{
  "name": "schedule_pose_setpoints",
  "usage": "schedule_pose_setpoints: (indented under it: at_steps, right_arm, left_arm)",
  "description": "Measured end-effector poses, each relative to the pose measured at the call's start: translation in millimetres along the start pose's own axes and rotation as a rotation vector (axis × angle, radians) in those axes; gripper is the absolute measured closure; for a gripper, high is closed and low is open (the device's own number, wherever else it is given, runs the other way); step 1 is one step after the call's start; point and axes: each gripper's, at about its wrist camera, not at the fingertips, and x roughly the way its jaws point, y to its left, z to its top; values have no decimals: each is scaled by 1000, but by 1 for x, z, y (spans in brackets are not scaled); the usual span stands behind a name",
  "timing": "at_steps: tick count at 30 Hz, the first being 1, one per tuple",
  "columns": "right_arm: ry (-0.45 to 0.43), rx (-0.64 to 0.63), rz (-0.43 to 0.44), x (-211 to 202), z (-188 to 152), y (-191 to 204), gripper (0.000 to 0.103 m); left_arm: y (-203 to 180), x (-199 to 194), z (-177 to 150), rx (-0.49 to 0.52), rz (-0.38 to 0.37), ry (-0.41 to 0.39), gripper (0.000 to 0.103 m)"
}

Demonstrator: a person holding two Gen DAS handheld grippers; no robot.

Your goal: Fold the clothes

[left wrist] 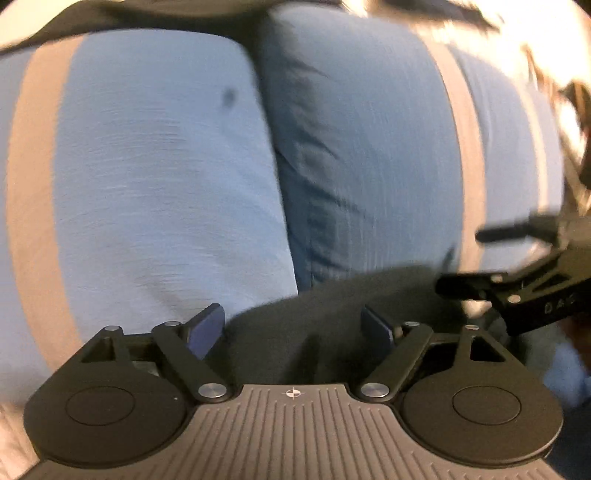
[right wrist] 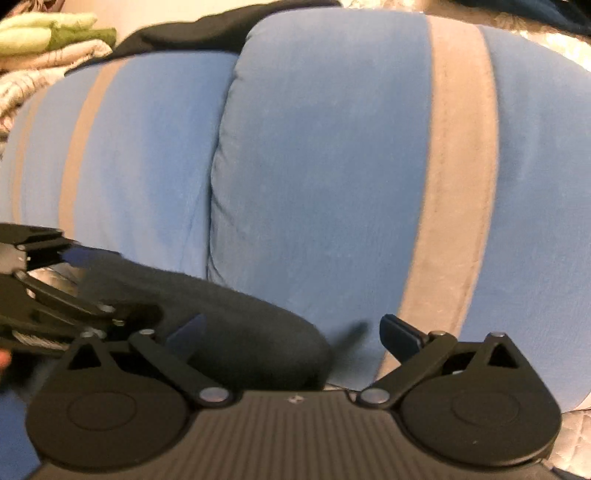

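dark garment between open left gripper

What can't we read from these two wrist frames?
- Dark garment: type and fold state unclear; left wrist view blurred, left gripper body hides its near edge.
- Right gripper: cut off by left view's right edge.
- Green fabric: cropped at right view's corner.

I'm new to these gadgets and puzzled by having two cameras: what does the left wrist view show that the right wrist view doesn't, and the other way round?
Only the left wrist view shows a small dark spot on the lighter blue cushion. Only the right wrist view shows green folded cloth at the top left. Both share the blue cushions with grey stripes, a dark garment lying in front of them, and both claws, left claw and right claw, standing open with their pads off the garment.
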Motion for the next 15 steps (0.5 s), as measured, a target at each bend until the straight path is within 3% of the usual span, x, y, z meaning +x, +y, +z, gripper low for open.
schedule_pose_setpoints:
  at_steps: [6,12,15]
  right_arm:
    - [19,-38,-47,-34,0,-35,0]
    - [69,-37,-108,-56,-6,-67,0]
    - [79,-39,-138,-64,-8,-76,0]
  left_arm:
    - [74,-33,5,-74,56,24,20]
    - [104,-34,-30,66,144,200,20]
    - [117,-41,-50,101,97,236,20]
